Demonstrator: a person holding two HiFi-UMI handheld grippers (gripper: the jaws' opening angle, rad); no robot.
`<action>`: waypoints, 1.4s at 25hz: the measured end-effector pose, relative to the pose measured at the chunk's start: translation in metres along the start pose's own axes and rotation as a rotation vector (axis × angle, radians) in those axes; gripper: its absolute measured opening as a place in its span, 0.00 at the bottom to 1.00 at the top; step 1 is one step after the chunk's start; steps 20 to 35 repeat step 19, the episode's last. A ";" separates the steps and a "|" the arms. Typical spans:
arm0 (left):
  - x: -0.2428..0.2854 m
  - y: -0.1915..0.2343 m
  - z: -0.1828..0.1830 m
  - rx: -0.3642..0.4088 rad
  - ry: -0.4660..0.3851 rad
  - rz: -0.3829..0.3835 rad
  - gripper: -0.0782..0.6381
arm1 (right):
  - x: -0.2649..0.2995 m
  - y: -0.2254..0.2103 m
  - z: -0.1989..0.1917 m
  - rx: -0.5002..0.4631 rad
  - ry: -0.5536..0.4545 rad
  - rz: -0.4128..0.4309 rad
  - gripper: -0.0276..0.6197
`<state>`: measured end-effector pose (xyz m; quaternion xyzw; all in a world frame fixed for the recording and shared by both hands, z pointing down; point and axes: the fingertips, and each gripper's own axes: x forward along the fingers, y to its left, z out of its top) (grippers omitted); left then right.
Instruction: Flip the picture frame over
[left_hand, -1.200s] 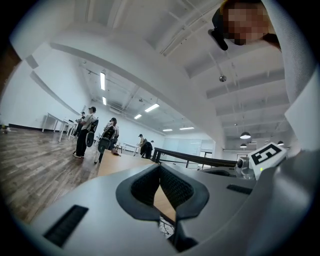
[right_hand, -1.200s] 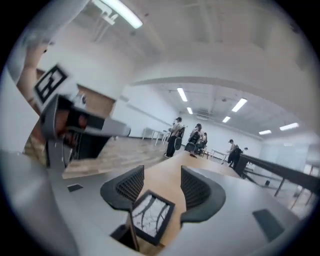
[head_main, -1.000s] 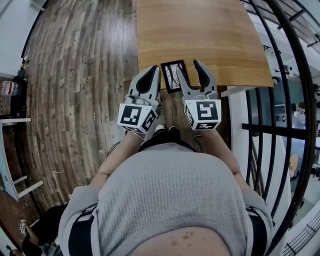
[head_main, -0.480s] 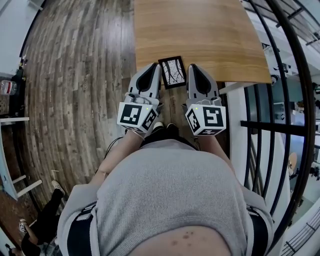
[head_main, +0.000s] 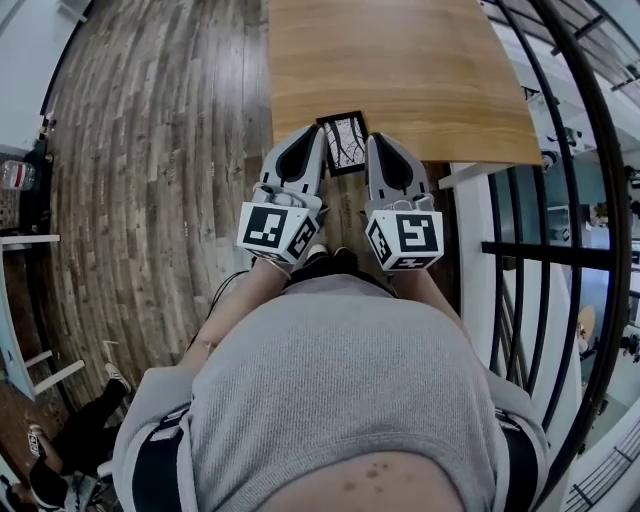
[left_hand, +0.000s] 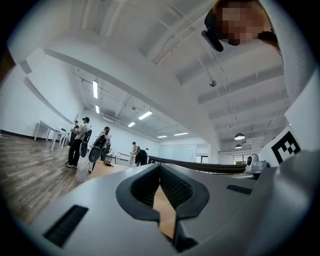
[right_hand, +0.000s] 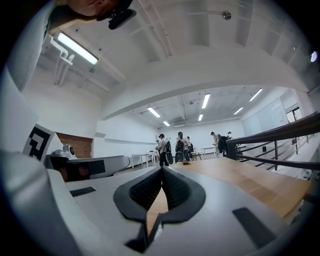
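A small black picture frame lies picture side up at the near edge of the wooden table. It shows a pale print with dark lines. My left gripper is just left of the frame and my right gripper just right of it, both pointing out over the table edge. Each is shut with nothing between its jaws. In the left gripper view the left gripper has its tips together over bare tabletop. The right gripper looks the same in the right gripper view. Neither gripper view shows the frame.
A black metal railing runs along the right of the table. Wood-plank floor spreads to the left, with a white table at the far left edge. Several people stand far off across the room.
My right gripper's jaws were wide open a second ago and are now shut. It has drawn in closer to the frame's right side. The left gripper has kept still.
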<state>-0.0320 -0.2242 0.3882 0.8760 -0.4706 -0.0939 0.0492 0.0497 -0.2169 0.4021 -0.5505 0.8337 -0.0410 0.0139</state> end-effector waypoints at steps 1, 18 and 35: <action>0.001 0.001 0.000 0.002 0.001 0.001 0.12 | 0.001 -0.001 -0.001 -0.002 0.000 -0.002 0.07; 0.001 0.004 -0.003 -0.029 0.002 0.006 0.12 | 0.004 -0.001 0.000 -0.008 -0.005 -0.003 0.07; 0.001 0.004 -0.003 -0.030 0.003 0.006 0.12 | 0.004 -0.001 0.000 -0.006 -0.005 -0.006 0.07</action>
